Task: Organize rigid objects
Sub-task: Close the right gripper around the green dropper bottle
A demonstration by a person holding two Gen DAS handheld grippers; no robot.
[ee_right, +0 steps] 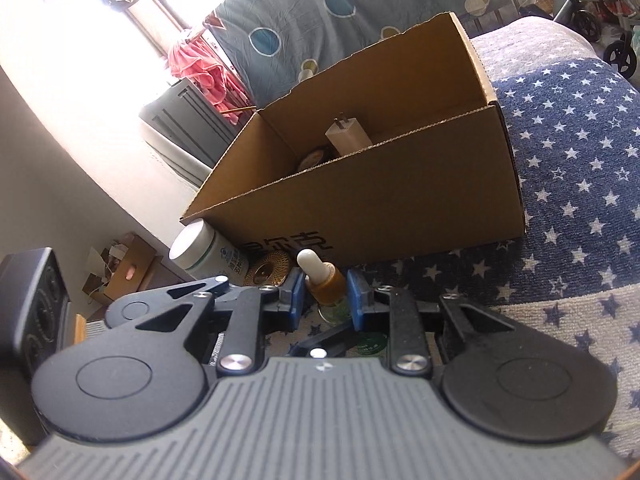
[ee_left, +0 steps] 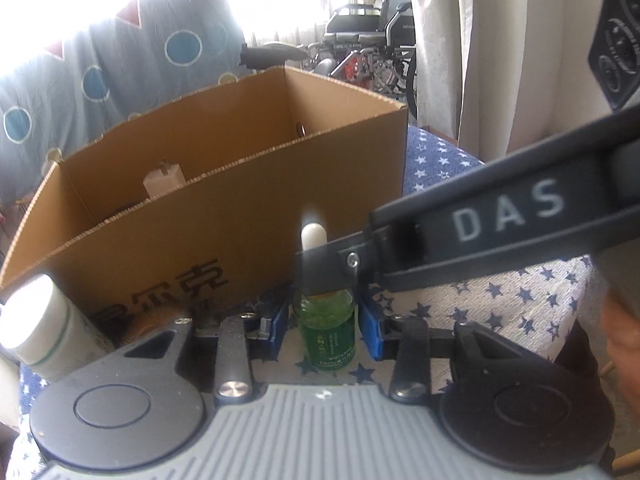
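Observation:
A green glass dropper bottle [ee_left: 329, 330] with a white rubber bulb stands upright on the star-patterned cloth in front of a cardboard box [ee_left: 224, 216]. My left gripper [ee_left: 323, 322] is open, its blue pads apart on either side of the bottle's body. My right gripper [ee_right: 324, 294] reaches in from the right and its blue pads are shut on the bottle's amber collar [ee_right: 329, 283]; its arm crosses the left wrist view [ee_left: 480, 236]. The box [ee_right: 360, 200] is open-topped and holds a white plug [ee_right: 346, 135] and a round dark item.
A white jar [ee_left: 40, 324] lies on its side at the box's left front corner, also in the right wrist view [ee_right: 208, 250]. A round gold woven-rim disc [ee_right: 267, 270] lies beside it. A wheelchair [ee_left: 372, 40] stands behind the box.

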